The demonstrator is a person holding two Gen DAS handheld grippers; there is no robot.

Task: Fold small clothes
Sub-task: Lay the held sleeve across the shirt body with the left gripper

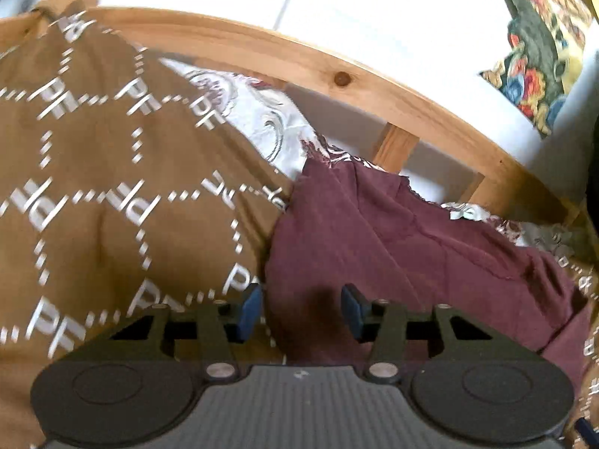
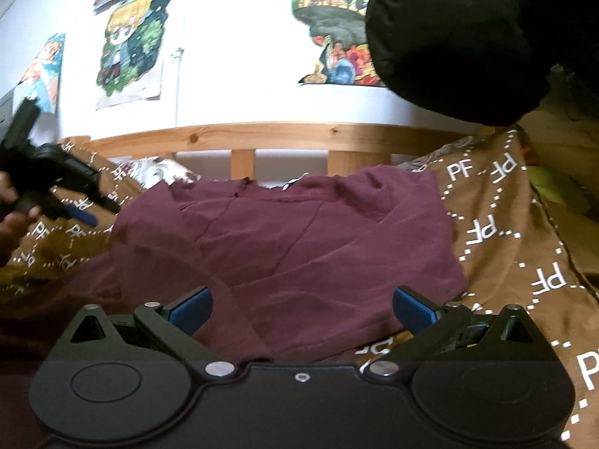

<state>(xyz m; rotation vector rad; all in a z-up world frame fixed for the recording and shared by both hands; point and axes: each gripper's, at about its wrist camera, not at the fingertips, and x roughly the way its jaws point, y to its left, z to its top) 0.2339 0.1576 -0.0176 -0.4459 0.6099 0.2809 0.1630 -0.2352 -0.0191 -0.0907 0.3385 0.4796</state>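
Maroon garment (image 2: 299, 235) lies flat on brown blanket (image 1: 93, 172); left gripper (image 1: 301, 310) and right gripper (image 2: 302, 308) fingers apart, empty.

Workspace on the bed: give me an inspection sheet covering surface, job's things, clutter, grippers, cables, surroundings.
Surface: brown blanket with white PF lettering, spread over the bed, wrinkled.
Job's things: one maroon garment lying on the blanket, creased, part folded.
Clutter: patterned white cloth showing past the blanket's edge; black padded item at upper right.
Grippers: left gripper open, nothing between its pads, above the garment's edge; right gripper open wide over the garment, holding nothing.
Cables: nothing seen.
Surroundings: wooden bed rail behind the garment; white wall with colourful pictures.
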